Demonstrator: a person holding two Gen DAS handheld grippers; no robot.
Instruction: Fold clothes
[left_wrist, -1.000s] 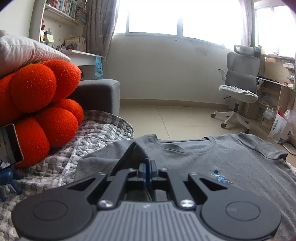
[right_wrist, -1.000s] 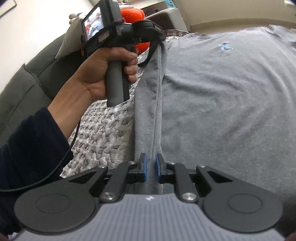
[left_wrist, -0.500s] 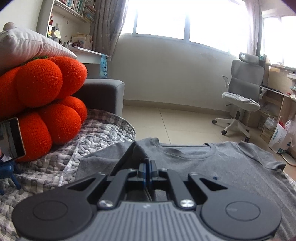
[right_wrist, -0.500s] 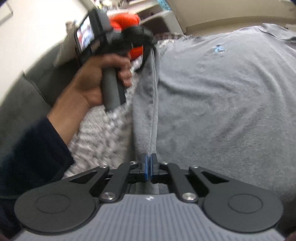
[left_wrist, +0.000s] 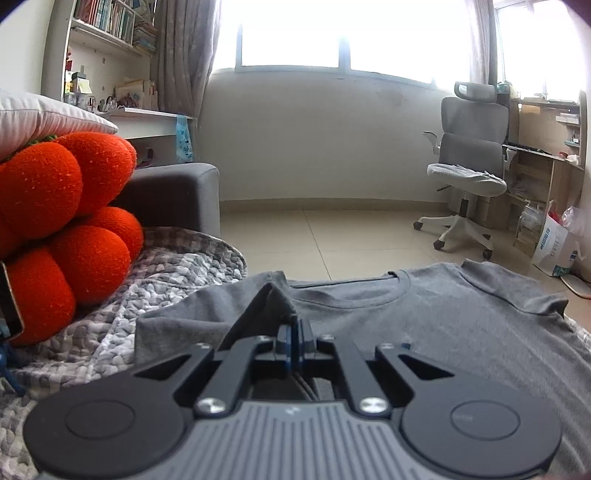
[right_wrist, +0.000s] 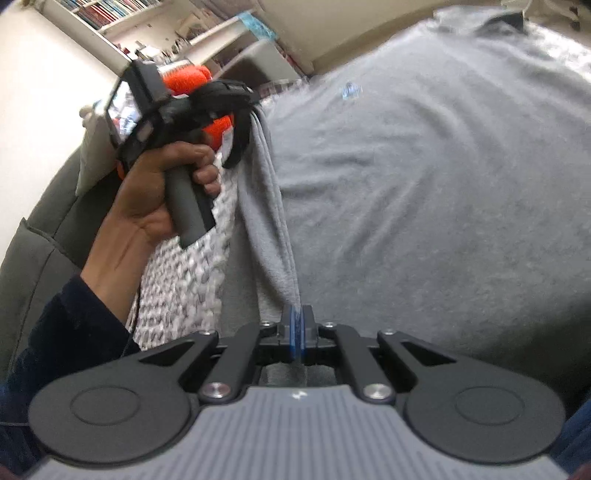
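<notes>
Claws are both clamped on the grey T-shirt (right_wrist: 424, 192): my left claw (left_wrist: 295, 334) pinches a raised fold near its collar, my right claw (right_wrist: 297, 325) grips the same edge lower down, the cloth strung between them. I can't read the small blue chest mark (right_wrist: 349, 90). It lies on a grey knitted blanket (left_wrist: 155, 280) over a sofa (left_wrist: 173, 192), orange cushions (left_wrist: 59, 206) beside, an office chair (left_wrist: 469, 162) on the tiled floor (left_wrist: 332, 236).

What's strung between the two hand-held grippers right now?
In the right wrist view, a lifted edge of the grey cotton T-shirt runs from the left hand-held gripper to the right hand-held gripper, both shut on it.
</notes>
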